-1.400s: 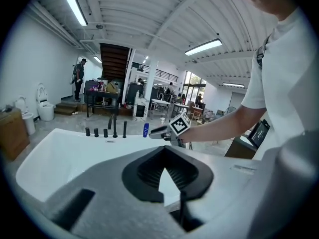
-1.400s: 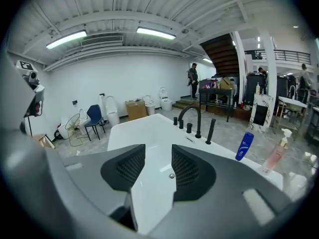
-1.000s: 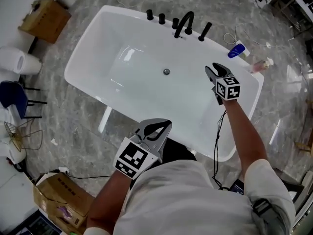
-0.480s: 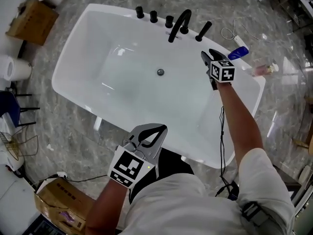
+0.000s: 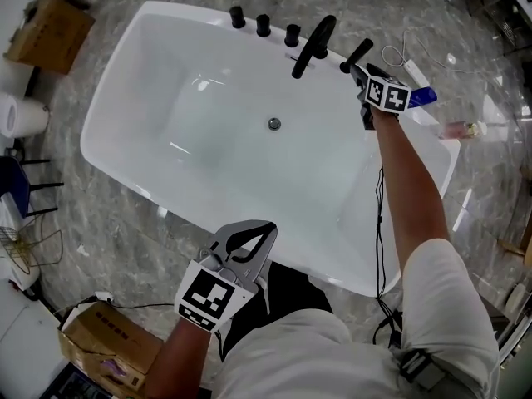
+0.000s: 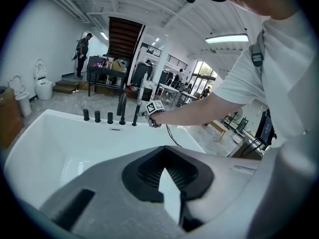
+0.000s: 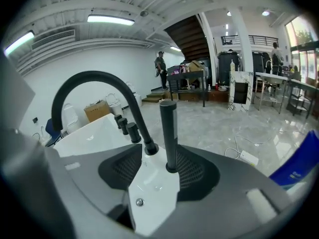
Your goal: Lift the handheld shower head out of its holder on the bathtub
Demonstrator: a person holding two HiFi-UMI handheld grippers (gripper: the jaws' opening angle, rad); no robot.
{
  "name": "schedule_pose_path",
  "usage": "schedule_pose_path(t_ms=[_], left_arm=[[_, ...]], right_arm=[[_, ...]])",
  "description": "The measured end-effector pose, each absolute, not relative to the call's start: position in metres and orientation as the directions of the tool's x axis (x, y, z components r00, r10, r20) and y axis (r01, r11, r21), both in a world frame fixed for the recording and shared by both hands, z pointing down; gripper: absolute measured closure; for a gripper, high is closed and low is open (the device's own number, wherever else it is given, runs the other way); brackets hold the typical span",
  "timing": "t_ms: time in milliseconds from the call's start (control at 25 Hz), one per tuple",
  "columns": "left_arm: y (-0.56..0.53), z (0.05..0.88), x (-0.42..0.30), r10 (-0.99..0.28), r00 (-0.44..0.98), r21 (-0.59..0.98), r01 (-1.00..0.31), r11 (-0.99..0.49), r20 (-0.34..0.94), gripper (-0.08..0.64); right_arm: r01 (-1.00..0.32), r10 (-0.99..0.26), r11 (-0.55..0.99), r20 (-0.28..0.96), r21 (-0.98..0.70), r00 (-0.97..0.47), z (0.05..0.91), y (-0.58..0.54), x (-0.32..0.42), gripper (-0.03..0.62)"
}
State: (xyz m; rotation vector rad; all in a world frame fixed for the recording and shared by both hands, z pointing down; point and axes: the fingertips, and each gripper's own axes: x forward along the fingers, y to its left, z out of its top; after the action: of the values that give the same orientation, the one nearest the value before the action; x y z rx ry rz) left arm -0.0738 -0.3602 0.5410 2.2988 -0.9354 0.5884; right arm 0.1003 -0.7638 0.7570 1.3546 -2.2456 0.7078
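The handheld shower head (image 5: pixel 361 51) is a slim black rod standing tilted in its holder on the far rim of the white bathtub (image 5: pixel 123 77), right of the curved black spout (image 5: pixel 312 41). My right gripper (image 5: pixel 362 75) reaches it from the tub side. In the right gripper view the rod (image 7: pixel 168 128) stands upright between the jaws of that gripper (image 7: pixel 158 169); they are opening and the pads do not press it. My left gripper (image 5: pixel 249 233) hangs over the near rim, its tips (image 6: pixel 163 159) together and nothing held.
Three black knobs (image 5: pixel 263 25) line the rim left of the spout. A blue bottle (image 5: pixel 420 96), a pink bottle (image 5: pixel 461 127) and a white cable (image 5: pixel 399 56) lie beyond the tub's right end. Cardboard boxes (image 5: pixel 46 27) (image 5: pixel 108 339) sit on the marble floor.
My right gripper has travelled from above the tub's inside to the far rim, ending around the shower head. My left gripper has drifted lower and nearer to me.
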Motion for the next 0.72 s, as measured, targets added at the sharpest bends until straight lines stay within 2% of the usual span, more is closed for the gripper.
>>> schedule_pose_path(t_ms=[520, 720], left_arm=[[-0.369, 0.573, -0.094, -0.485, 0.627, 0.383, -0.768, -0.513, 0.61, 0.554], [-0.372, 0.577, -0.098, -0.488, 0.629, 0.39, -0.769, -0.507, 0.606, 0.554]], right_arm=[[-0.904, -0.689, 0.371, 0.591, -0.211, -0.42, 0.78, -0.823, 0.098, 0.357], [-0.91, -0.693, 0.361, 0.594, -0.205, -0.408, 0.784, -0.833, 0.096, 0.386]])
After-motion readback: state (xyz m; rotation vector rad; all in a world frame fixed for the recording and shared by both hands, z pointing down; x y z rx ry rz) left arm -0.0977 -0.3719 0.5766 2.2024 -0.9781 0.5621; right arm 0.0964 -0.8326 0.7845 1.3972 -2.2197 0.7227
